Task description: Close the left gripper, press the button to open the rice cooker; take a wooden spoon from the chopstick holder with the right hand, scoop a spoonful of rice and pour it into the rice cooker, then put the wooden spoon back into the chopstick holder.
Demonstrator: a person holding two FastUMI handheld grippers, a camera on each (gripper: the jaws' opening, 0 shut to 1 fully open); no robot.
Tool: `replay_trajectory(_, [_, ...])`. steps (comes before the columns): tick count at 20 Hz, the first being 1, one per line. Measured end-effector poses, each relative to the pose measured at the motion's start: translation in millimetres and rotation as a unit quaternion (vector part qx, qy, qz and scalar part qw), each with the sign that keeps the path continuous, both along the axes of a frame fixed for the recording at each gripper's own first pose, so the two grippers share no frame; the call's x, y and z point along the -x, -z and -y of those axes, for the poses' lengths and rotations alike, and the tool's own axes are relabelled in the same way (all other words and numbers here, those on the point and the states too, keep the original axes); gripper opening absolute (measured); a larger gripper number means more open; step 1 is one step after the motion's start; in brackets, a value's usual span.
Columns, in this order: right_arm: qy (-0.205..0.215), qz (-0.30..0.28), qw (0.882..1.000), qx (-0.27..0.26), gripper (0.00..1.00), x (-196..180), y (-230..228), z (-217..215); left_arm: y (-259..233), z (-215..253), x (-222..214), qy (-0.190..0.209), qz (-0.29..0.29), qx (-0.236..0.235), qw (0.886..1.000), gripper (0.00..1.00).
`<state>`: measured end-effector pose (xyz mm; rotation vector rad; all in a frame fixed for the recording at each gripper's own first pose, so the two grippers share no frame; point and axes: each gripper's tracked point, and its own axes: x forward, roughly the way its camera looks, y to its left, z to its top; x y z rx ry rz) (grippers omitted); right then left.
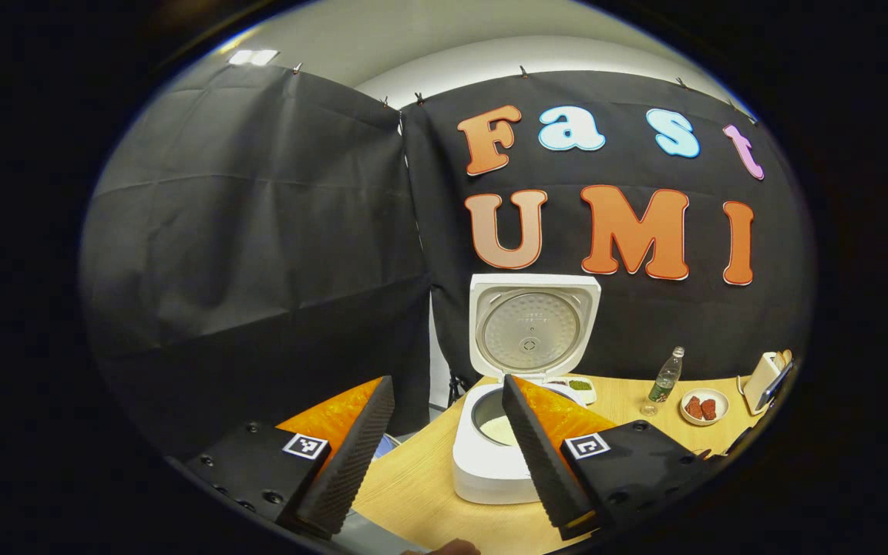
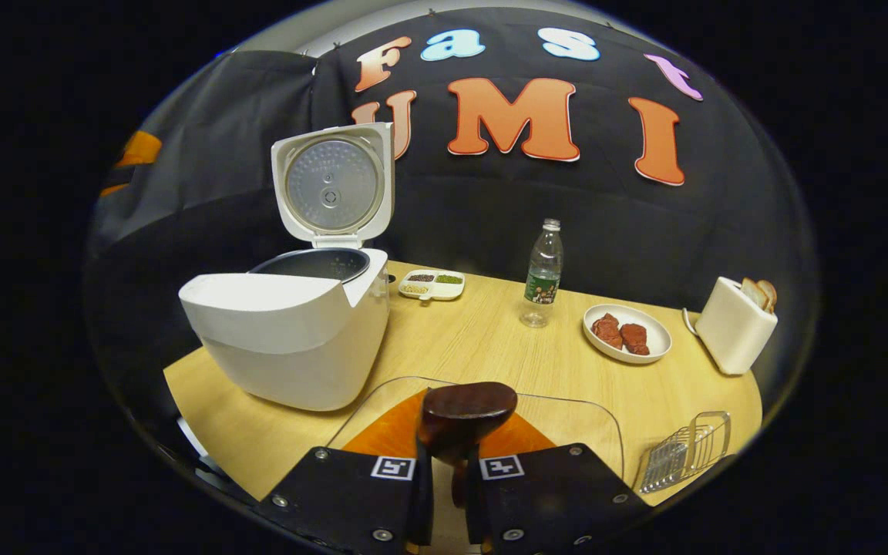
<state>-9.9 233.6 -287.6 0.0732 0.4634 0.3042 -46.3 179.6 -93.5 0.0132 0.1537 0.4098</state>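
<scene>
1. Standing open, the cooker [image 2: 290, 339] holds rice [image 1: 502, 429] in its pot.
2. Right gripper [image 2: 448, 470] jaws clamp the spoon [image 2: 465, 416], bowl jutting forward.
3. Left gripper [image 1: 444, 447] jaws gape wide, empty, near the cooker.

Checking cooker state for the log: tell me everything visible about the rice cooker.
The rice cooker is a white, glossy, plastic-looking unit with rounded corners, standing upright on the wooden table near its left end. Its hinged lid is fully open and upright, showing a round metallic inner plate. The dark inner pot sits inside; the left gripper view shows pale rice in it. Neither gripper touches it.
</scene>
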Motion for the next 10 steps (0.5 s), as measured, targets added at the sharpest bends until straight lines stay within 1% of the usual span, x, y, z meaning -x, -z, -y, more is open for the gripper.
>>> replay_trajectory(1, [-0.002,-0.011,1.000,-0.021,0.17,1,0,-6,-1,-3,1,-0.001,0.000,0.000,1.000,0.96])
replay_trajectory(3, [0.001,-0.036,0.997,-0.065,0.17,3,0,-12,-1,-6,4,-0.003,0.001,-0.001,1.000,0.94])
replay_trajectory(5, [0.014,-0.059,0.993,-0.105,0.17,0,2,-11,0,-9,6,-0.005,0.000,0.000,1.000,0.96])
replay_trajectory(6, [0.023,-0.071,0.989,-0.128,0.16,0,2,-8,0,-12,7,-0.005,-0.001,0.000,1.000,0.94])
replay_trajectory(9, [0.047,-0.102,0.976,-0.187,0.16,-4,9,2,3,-16,9,-0.006,-0.005,0.000,1.000,0.96])
replay_trajectory(10, [0.056,-0.109,0.971,-0.206,0.16,-5,11,6,4,-17,9,-0.005,-0.006,0.001,1.000,0.94])
